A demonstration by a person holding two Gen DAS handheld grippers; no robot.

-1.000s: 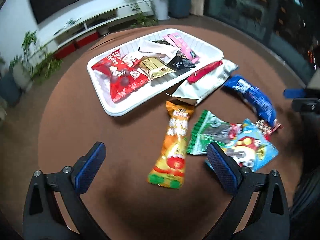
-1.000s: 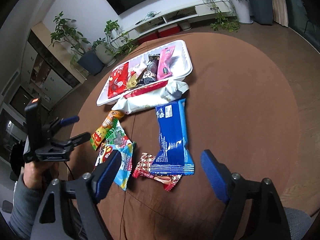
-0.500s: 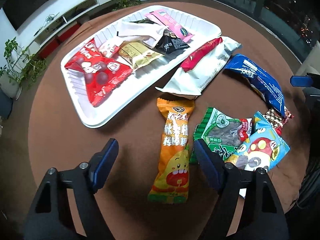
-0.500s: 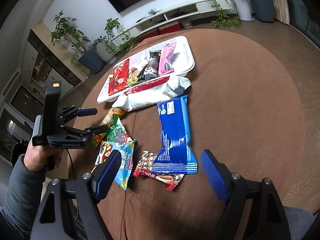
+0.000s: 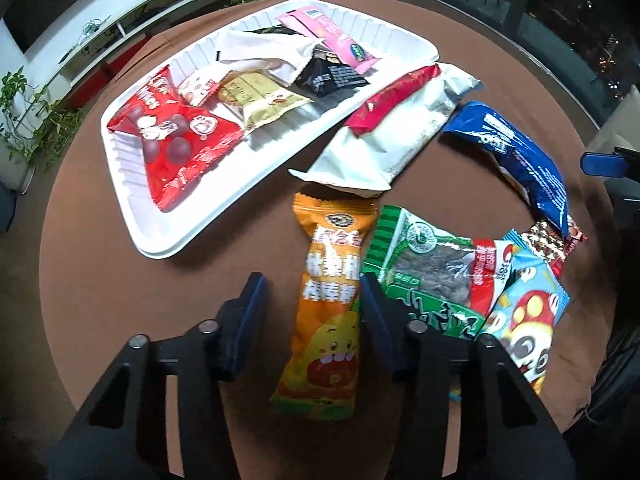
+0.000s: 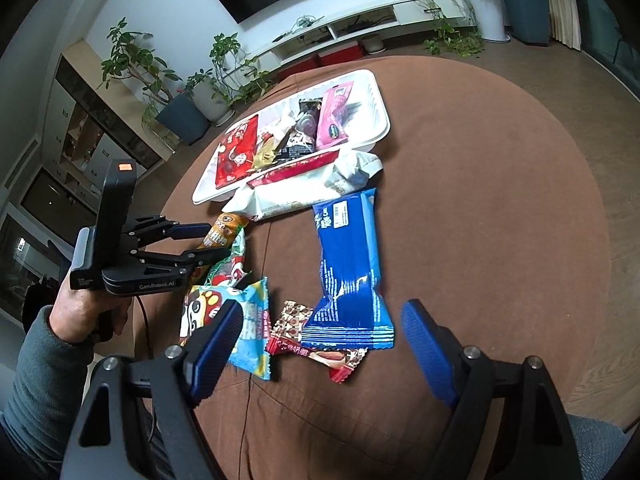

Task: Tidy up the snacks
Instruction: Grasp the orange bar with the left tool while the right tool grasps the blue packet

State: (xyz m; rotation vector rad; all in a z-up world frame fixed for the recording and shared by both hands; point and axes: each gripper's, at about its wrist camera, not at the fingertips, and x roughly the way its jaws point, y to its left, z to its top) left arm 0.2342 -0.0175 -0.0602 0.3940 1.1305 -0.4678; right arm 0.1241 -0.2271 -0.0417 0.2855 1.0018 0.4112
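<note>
Orange snack pack (image 5: 326, 312) lies on the brown table (image 5: 100, 280), w/ the left gripper (image 5: 312, 300) closing around it. Right pad touches its edge, left pad still apart. Green pack (image 5: 432, 272) sits right beside it at 3 o'clock, crowding that pad. White tray (image 5: 160, 236) w/ snacks at 11 o'clock. Right gripper (image 6: 320, 340) hangs spread wide, nothing in it, blue pack (image 6: 348, 264) at 12 o'clock.

"GenRobot.AI" printed in white on black body of left gripper (image 6: 200, 246). Chinese characters run down orange snack packet (image 5: 326, 300); not legible enough to transcribe. Red packet (image 5: 176, 140) in white tray (image 5: 160, 244) bears partial white lettering, unreadable.
</note>
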